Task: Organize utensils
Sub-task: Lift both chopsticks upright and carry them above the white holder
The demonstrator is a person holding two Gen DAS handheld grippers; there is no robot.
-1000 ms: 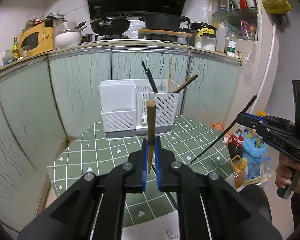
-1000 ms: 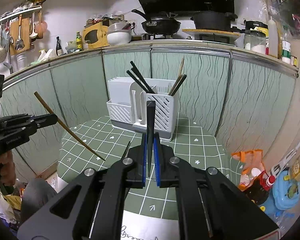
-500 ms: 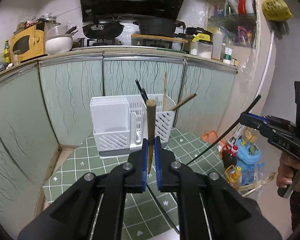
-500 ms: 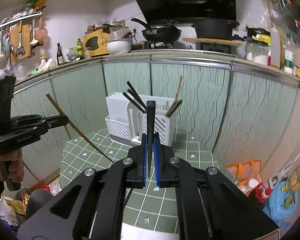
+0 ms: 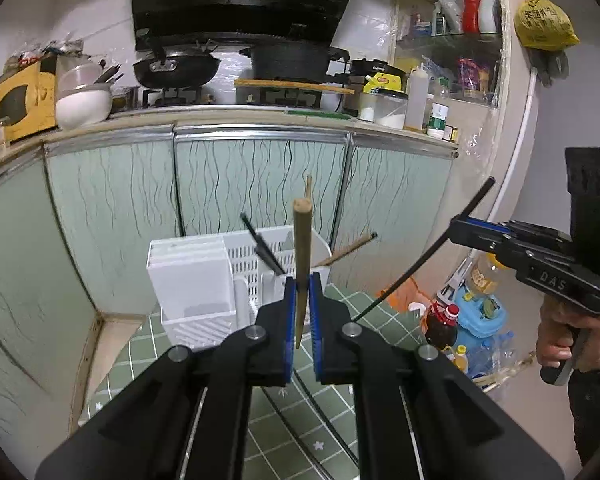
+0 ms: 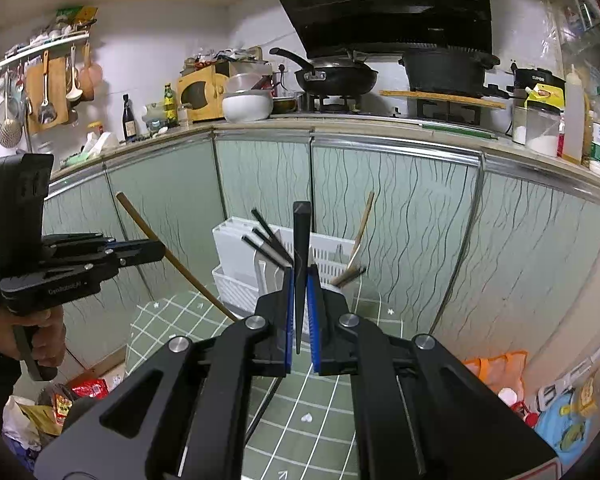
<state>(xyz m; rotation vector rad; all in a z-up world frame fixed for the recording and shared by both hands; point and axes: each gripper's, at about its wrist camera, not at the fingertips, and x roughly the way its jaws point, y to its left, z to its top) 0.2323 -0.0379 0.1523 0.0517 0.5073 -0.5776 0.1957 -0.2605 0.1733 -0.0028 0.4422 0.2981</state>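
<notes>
My left gripper (image 5: pixel 301 284) is shut on a wooden chopstick (image 5: pixel 301 240) that stands upright between its blue pads. My right gripper (image 6: pixel 300 280) is shut on a black chopstick (image 6: pixel 301 248), also upright. Both hang above and in front of the white utensil caddy (image 5: pixel 192 276) on the green tiled table (image 5: pixel 332 440). In the left wrist view the right gripper (image 5: pixel 458 226) shows at the right with its black chopstick (image 5: pixel 420 264) slanting down. The right wrist view shows the left gripper (image 6: pixel 158 250) at the left with the wooden chopstick (image 6: pixel 180 268) slanting. Black and wooden chopsticks lean in the caddy (image 6: pixel 236 248).
Green cabinet doors (image 5: pixel 260 188) rise behind the table, with a counter holding a wok (image 5: pixel 176 68), a pot (image 5: pixel 296 62) and jars above. Bottles and bags (image 5: pixel 460 320) crowd the floor at the right. A black chopstick (image 5: pixel 320 412) lies on the table.
Both grippers have risen and pulled back with their chopsticks; the caddy and table now sit lower and smaller in each view. Both grips are unchanged.
</notes>
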